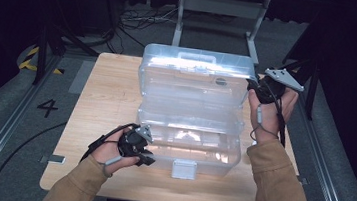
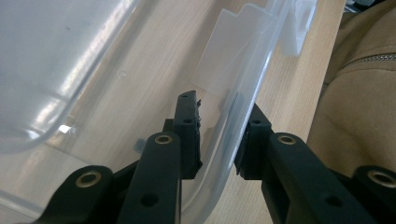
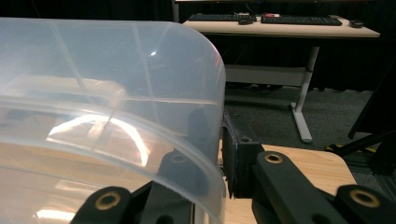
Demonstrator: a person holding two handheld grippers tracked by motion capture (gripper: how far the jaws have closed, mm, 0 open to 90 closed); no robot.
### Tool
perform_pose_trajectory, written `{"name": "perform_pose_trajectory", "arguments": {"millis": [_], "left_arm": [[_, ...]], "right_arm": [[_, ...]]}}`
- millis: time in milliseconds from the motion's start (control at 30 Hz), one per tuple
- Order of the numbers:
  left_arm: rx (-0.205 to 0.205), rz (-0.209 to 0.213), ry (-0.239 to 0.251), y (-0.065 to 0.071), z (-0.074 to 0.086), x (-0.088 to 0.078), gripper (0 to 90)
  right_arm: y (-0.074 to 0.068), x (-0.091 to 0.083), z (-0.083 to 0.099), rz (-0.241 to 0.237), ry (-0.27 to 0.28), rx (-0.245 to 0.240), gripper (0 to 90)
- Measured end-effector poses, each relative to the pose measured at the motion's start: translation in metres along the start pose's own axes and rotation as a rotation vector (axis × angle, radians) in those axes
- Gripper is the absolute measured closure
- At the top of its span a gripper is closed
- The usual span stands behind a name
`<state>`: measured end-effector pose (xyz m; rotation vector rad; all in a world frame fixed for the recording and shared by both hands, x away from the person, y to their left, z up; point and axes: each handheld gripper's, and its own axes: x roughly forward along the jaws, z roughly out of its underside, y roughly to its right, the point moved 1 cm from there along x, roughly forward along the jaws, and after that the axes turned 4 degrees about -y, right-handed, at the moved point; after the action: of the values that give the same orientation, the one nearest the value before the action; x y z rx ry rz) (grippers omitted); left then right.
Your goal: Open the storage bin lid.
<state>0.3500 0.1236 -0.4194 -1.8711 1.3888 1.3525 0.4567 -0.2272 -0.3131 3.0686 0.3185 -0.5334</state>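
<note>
While the clear plastic box (image 1: 188, 131) sits open at the middle of the wooden table (image 1: 101, 97), both grippers are engaged on it. Nearest the person, the left gripper (image 1: 144, 155) is at the front left corner of the lower half; in the left gripper view its jaws straddle the box wall (image 2: 229, 135), one inside and one outside, with a narrow gap visible at the inner pad, so no firm grasp is confirmed. A white latch (image 1: 183, 169) hangs at the front edge. Farther off, the right gripper (image 1: 254, 86) is clamped on the upright lid's (image 1: 194, 77) right edge, wall pinched between its jaws.
</note>
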Motion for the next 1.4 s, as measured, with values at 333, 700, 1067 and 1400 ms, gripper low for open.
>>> {"name": "perform_pose_trajectory", "arguments": {"millis": [333,700,1067,1400], "left_arm": [[0.000,-0.006,0.001,0.001,0.000,0.000,74.4],[-0.010,-0.010,-0.008,0.001,-0.001,0.001,74.1],[-0.003,-0.027,-0.025,0.003,-0.002,0.002,73.8],[-0.001,-0.025,-0.030,0.002,-0.002,0.002,74.0]], "right_arm": [[0.001,0.003,-0.001,0.000,-0.007,0.006,82.6],[0.004,0.012,-0.004,-0.003,-0.019,0.013,82.7],[0.005,0.021,-0.009,-0.002,-0.039,0.012,82.7],[0.007,0.035,-0.014,-0.001,-0.059,0.012,82.7]]}}
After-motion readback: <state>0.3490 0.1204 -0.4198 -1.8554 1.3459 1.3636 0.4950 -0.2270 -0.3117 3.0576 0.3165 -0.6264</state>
